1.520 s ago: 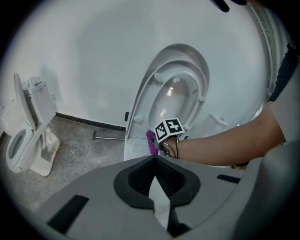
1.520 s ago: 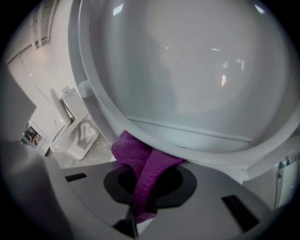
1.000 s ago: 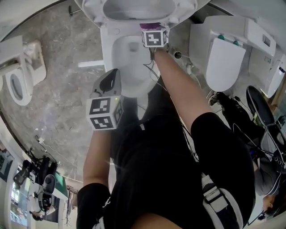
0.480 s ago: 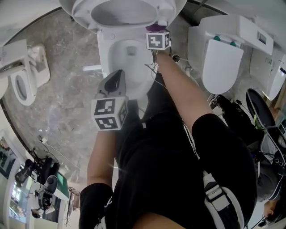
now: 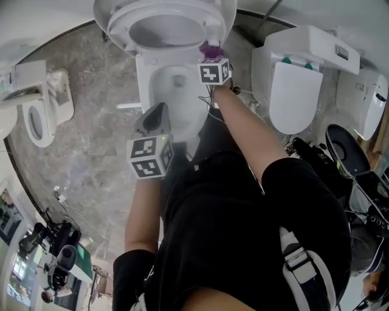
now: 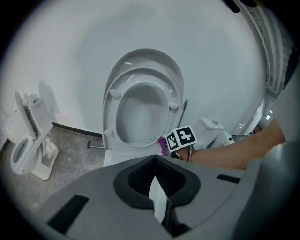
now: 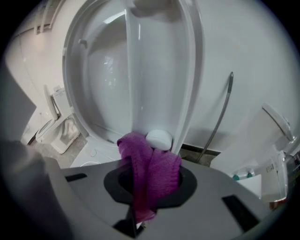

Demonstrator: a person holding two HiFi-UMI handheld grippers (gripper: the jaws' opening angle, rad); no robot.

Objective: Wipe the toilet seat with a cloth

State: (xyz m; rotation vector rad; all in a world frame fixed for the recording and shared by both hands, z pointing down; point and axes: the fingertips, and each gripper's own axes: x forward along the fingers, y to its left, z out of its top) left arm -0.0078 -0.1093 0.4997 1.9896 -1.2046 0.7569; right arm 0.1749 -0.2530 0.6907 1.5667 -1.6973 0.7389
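The white toilet's seat (image 5: 209,18) stands raised against its lid, above the open bowl (image 5: 176,91). My right gripper (image 5: 213,56) is shut on a purple cloth (image 5: 211,48) and presses it against the seat's lower right edge. In the right gripper view the cloth (image 7: 149,164) bunches between the jaws just under a white bumper (image 7: 159,139) on the raised seat (image 7: 157,70). My left gripper (image 5: 155,113) hovers over the bowl's front, shut and holding nothing. From the left gripper view, the raised seat (image 6: 112,117) and the cloth (image 6: 162,143) lie ahead.
A second toilet (image 5: 36,115) stands at the left, another (image 5: 295,91) at the right, and a third fixture (image 5: 371,109) beyond it. Black gear and cables (image 5: 340,158) lie on the floor at the right. A metal hose (image 7: 220,117) runs down the wall.
The right gripper with the cloth has slid slightly down the raised seat's right side toward the hinge, and more cloth shows. The left gripper has hardly moved.
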